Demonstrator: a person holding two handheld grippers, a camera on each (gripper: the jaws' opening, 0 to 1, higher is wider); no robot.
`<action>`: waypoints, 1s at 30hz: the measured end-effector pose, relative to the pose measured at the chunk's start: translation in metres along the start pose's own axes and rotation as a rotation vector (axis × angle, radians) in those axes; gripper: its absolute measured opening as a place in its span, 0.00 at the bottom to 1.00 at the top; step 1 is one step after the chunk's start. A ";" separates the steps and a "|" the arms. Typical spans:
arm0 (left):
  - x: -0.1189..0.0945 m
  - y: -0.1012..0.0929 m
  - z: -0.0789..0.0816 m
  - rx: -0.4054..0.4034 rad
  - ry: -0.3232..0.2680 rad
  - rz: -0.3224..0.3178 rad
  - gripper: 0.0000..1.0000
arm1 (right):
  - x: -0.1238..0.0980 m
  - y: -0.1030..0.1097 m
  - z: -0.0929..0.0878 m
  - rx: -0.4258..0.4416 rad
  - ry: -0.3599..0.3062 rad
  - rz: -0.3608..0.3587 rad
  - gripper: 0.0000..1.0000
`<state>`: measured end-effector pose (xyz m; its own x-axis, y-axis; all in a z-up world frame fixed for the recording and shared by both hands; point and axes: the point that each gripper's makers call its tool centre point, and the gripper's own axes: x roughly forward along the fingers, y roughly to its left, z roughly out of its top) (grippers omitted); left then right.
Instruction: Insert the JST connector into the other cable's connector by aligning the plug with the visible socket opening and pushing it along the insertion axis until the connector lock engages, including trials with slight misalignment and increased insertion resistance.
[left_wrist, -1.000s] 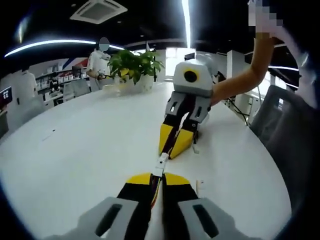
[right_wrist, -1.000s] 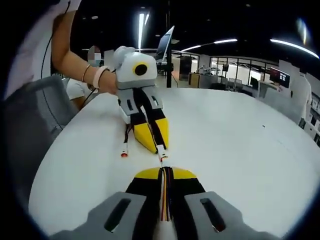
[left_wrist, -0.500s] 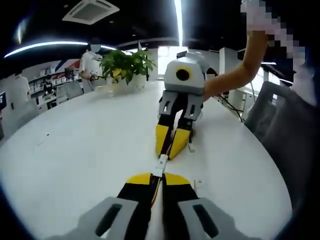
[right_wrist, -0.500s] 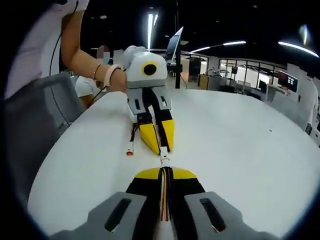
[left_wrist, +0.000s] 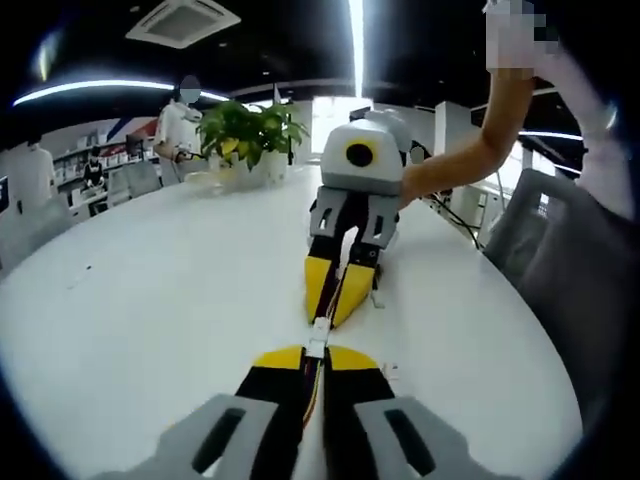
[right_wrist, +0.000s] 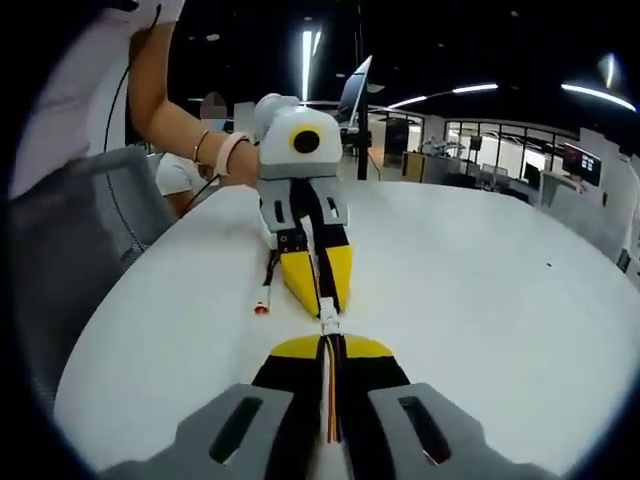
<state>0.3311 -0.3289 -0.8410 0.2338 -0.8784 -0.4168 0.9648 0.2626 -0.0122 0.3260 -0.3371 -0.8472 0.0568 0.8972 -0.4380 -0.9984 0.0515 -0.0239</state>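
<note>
Left gripper view: left gripper (left_wrist: 314, 362) rises from 6 o'clock, jaws narrow and closed on a cable (left_wrist: 311, 385) whose multicoloured wires run up the slot between them. Its small white JST connector (left_wrist: 317, 336) projects just past the yellow jaw tips at picture centre. Right gripper (left_wrist: 333, 297) comes in from 12 o'clock, tip to tip with the left, yellow jaws pinched together and pointing at the connector; the two tips are near, the connector between them. Whether plug and socket are touching or seated: cannot tell, too small. Right gripper view: right gripper (right_wrist: 330, 350) at 6 o'clock, jaws narrow around a second cable (right_wrist: 331, 400) with red, yellow and dark wires; a white mating connector (right_wrist: 328, 323) sits just beyond its tips, meeting the tips of the left gripper, which enters from 12 o'clock. A loose lead end (right_wrist: 262, 305) with a red-and-white tip lies on the white desk (right_wrist: 480, 300) at about 9 o'clock of the joint, apart from both grippers. A person's forearm with a wristband (right_wrist: 228, 152) holds the left gripper at upper left. Potted plant (left_wrist: 247, 132) stands on the far desk edge at 11 o'clock in the left gripper view.
</note>
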 end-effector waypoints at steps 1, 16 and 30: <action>0.000 0.000 -0.001 -0.005 0.002 0.003 0.00 | 0.000 0.000 0.000 0.001 0.000 0.002 0.02; 0.001 0.003 -0.001 -0.071 -0.006 0.002 0.00 | -0.001 -0.001 -0.001 0.049 0.002 -0.025 0.04; -0.003 0.000 -0.002 -0.103 0.012 0.016 0.05 | 0.002 0.004 0.004 0.081 0.016 -0.042 0.07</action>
<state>0.3303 -0.3254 -0.8416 0.2474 -0.8690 -0.4285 0.9433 0.3171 -0.0983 0.3225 -0.3335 -0.8443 0.0978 0.8865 -0.4523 -0.9918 0.1246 0.0297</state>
